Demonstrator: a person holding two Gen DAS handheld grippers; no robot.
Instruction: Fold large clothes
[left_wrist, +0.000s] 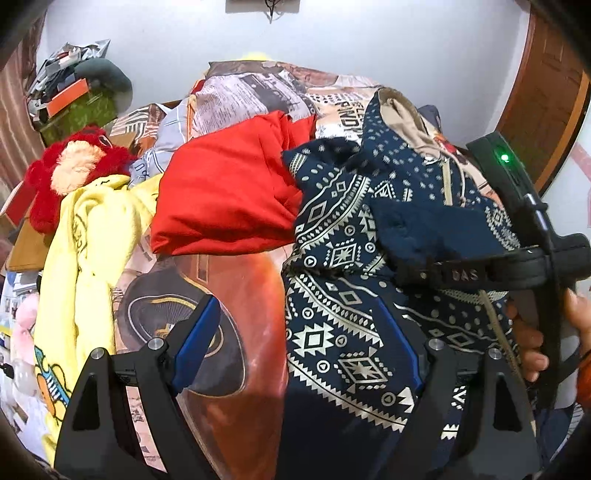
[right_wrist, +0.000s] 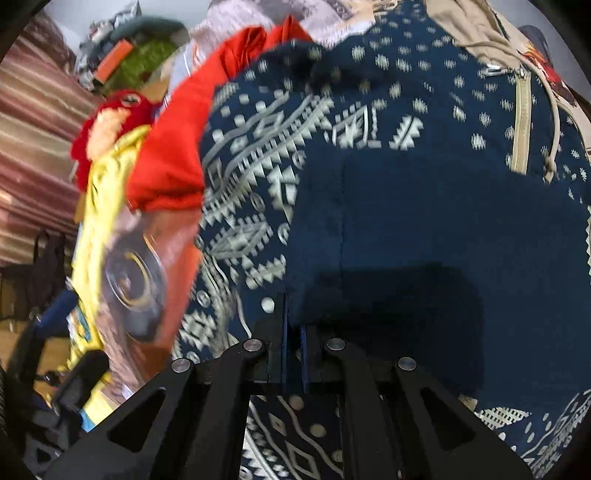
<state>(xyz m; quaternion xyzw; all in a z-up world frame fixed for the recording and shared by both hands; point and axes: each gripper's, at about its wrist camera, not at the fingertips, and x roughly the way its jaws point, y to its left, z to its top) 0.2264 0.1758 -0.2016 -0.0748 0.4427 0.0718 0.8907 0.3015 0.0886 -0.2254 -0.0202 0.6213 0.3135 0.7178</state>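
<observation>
Navy patterned hoodie (right_wrist: 424, 206): pinched at near edge by right gripper (right_wrist: 293, 332) (jaws clamped on cloth); left gripper (left_wrist: 299, 332) spread wide, empty. Best carry fold across evenly.

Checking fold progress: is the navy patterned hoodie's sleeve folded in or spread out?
Folded in. The plain navy sleeve lies across the hoodie front, and the right gripper is shut on its edge.
</observation>
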